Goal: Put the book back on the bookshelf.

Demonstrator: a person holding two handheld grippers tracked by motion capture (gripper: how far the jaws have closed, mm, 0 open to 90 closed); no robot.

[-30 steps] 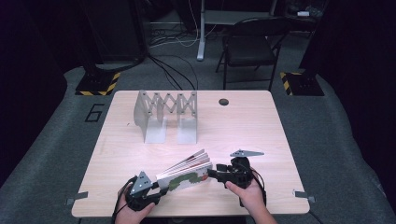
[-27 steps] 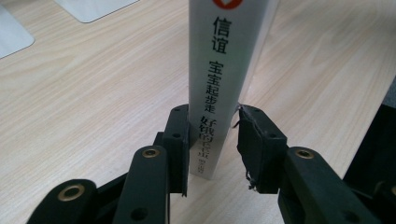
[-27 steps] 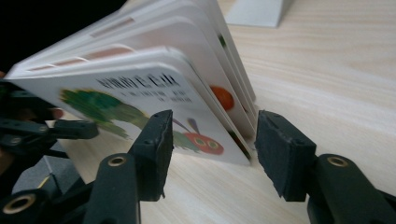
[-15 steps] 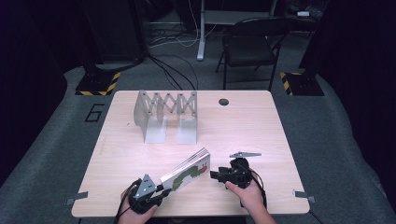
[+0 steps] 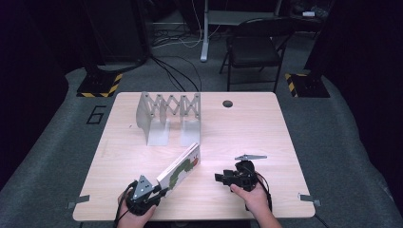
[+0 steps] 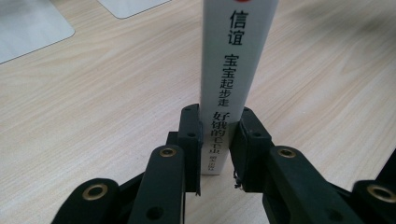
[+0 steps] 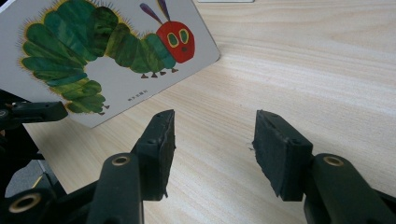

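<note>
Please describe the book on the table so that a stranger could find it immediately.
On the pale wooden table, look at the near edge, left of centre. The thin white board book stands on edge there, held by the left claw. Its cover shows a green caterpillar with a red head.

One book [image 5: 179, 167], one folding rack [image 5: 168, 116], two grippers; perhaps one grey plate [image 5: 250, 156]

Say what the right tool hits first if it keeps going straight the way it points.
Probably the book. The right tool points left across the table toward the book's cover, with bare wood between. Its open pads aim slightly past the book's corner, so depth is uncertain.
</note>
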